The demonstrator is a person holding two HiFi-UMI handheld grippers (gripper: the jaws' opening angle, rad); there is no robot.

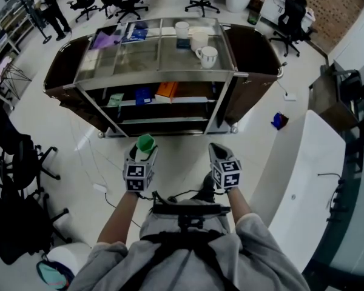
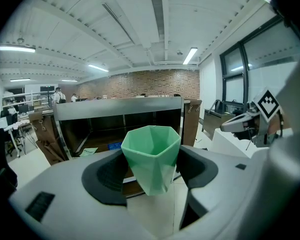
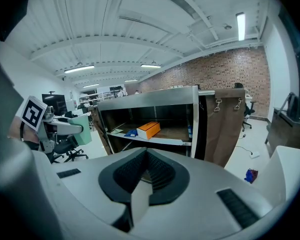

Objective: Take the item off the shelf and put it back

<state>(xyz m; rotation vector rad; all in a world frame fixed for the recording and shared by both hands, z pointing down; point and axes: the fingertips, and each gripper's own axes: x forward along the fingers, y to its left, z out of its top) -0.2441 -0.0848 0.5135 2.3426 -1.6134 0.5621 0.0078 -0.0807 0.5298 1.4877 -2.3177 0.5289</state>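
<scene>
- The left gripper [image 2: 151, 174] clamps a green cup [image 2: 151, 149] between its fingers.
- The right gripper [image 3: 145, 171] has its fingers closed together, holding nothing.
- A shelf [image 3: 157, 140] stands ahead of both.

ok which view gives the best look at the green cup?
Left gripper view: the green cup fills the middle, clamped between the jaws, faceted walls and open rim clear. Head view shows it small, from above, mostly rim. Right gripper view catches it small and pale at the left.
</scene>
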